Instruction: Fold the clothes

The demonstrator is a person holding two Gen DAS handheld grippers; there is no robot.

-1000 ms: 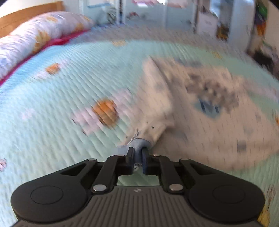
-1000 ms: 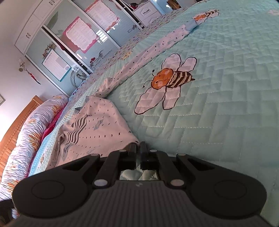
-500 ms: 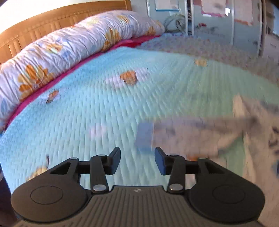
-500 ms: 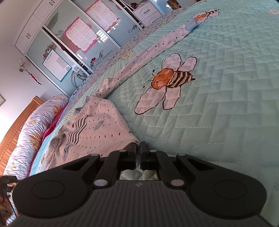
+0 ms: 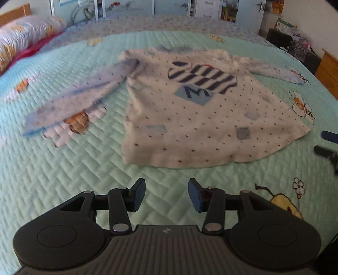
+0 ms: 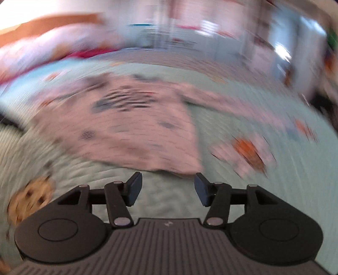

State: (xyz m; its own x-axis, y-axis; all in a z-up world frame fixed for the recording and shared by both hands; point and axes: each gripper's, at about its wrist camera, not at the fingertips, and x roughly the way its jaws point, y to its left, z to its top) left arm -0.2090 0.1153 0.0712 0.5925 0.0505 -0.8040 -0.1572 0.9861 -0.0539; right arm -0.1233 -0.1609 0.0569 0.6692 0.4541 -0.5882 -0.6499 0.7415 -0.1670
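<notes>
A white long-sleeved top (image 5: 202, 118) with small dark dots, a striped print and a blue "M" patch lies spread flat on the bed, sleeves out to both sides. My left gripper (image 5: 166, 195) hangs open just short of its hem, holding nothing. In the left wrist view, the left sleeve (image 5: 80, 95) looks blurred and slightly raised over the quilt. The right wrist view is heavily motion-blurred; there the top (image 6: 135, 131) lies ahead of my right gripper (image 6: 168, 189), which is open and empty near the hem's right corner. The tips of the right gripper (image 5: 327, 146) show at the left wrist view's right edge.
The bed carries a mint quilted cover (image 5: 63, 179) with bee and flower prints. A floral pillow roll (image 5: 23, 36) lies at the far left by the wooden headboard. Cabinets (image 5: 147, 8) and dark bags (image 5: 295, 46) stand beyond the bed; a wooden unit (image 5: 329, 65) is at the right.
My left gripper let go of the sleeve cuff and drew back to face the hem. My right gripper released the hem corner, opened, and is swinging fast.
</notes>
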